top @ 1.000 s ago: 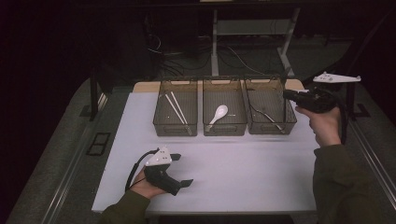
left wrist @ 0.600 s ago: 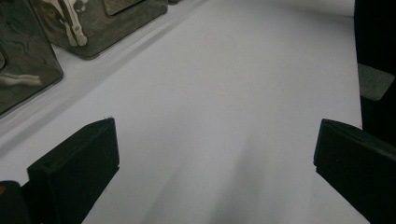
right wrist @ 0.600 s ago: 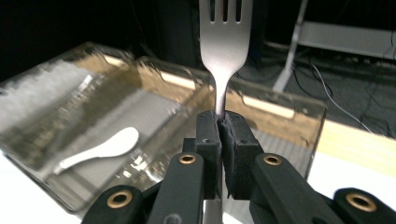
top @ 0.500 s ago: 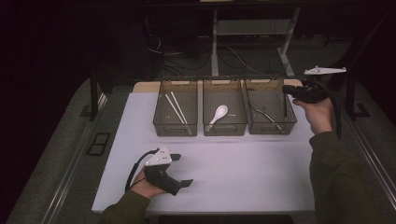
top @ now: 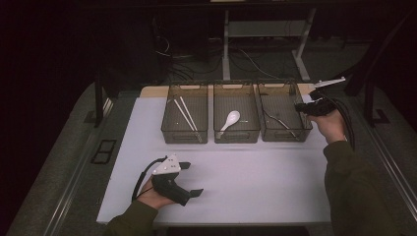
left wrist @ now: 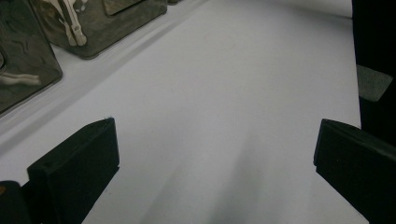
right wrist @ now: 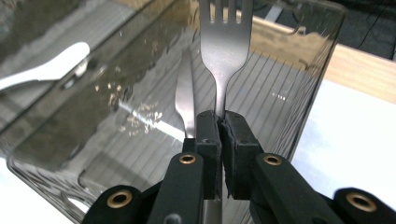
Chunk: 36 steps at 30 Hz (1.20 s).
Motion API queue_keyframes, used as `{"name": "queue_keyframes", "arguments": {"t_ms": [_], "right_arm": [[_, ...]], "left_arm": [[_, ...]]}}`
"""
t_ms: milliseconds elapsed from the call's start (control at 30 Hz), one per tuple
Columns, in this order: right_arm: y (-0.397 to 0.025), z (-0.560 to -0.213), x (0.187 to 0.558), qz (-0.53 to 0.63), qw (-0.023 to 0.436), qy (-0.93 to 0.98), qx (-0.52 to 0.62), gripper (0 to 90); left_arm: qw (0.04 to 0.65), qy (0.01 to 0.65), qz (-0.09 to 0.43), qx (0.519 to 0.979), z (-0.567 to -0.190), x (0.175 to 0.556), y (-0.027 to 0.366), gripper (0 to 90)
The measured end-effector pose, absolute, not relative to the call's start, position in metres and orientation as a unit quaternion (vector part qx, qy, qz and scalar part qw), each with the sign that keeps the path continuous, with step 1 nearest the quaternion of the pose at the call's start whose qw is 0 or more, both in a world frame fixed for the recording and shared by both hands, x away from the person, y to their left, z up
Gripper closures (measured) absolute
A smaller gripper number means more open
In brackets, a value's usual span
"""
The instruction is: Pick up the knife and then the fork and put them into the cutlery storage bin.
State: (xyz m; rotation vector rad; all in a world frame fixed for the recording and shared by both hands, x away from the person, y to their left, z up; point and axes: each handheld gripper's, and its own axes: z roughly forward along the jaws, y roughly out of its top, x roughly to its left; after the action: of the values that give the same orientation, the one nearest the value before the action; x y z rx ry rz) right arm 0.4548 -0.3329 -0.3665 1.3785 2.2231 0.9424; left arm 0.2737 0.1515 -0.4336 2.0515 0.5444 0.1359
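White tabletop [top: 255, 177] lies bare at the near edge, and there the left gripper [left wrist: 215, 154] rests low in the person's hand, its jaws spread wide with nothing between them; in the high view it sits near the front left of the table, well apart from the bins. Farther back stand three smoky clear bins in a row: the left bin [top: 169, 132] holds a pair of pale chopsticks [top: 186, 114], the middle bin [top: 236, 135] a white spoon [top: 229, 119], and the right bin [top: 286, 133] a thin dark utensil that looks like a knife [right wrist: 185, 100]. At the far right, the right gripper [right wrist: 221, 126] is clamped tight on the handle of a metal fork [right wrist: 226, 42], which stands with its tines pointing away, held over the right bin's near-right rim. By my reading, the sorting is almost through: chopsticks, spoon and knife already lie in their bins, no loose cutlery is left on the table, and the fork is the last piece. What remains is to lower it in beside the knife, let go, and draw the hand back.
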Motion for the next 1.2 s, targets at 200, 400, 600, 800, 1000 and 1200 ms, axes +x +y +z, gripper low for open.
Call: {"name": "queue_keyframes", "arguments": {"t_ms": [200,400,600,800,1000,1200], "right_arm": [[-0.329,-0.376,0.459,0.310,0.173,0.795,0.492,85.1],[-0.324,-0.383,0.464,0.292,0.172,0.800,0.496,85.1],[-0.316,-0.387,0.467,0.276,0.172,0.808,0.492,84.7],[-0.314,-0.390,0.470,0.270,0.169,0.808,0.495,83.0],[-0.316,-0.389,0.469,0.273,0.166,0.806,0.498,82.0],[-0.318,-0.385,0.467,0.294,0.162,0.797,0.502,73.4]], "left_arm": [[0.486,0.223,0.056,0.843,-0.434,0.274,0.151,0.0],[0.484,0.223,0.055,0.844,-0.434,0.274,0.151,0.0],[0.485,0.222,0.054,0.844,-0.434,0.274,0.151,0.0],[0.485,0.222,0.054,0.844,-0.434,0.274,0.151,0.0],[0.484,0.222,0.054,0.845,-0.434,0.274,0.151,0.0],[0.484,0.220,0.054,0.845,-0.434,0.274,0.151,0.0]]}}
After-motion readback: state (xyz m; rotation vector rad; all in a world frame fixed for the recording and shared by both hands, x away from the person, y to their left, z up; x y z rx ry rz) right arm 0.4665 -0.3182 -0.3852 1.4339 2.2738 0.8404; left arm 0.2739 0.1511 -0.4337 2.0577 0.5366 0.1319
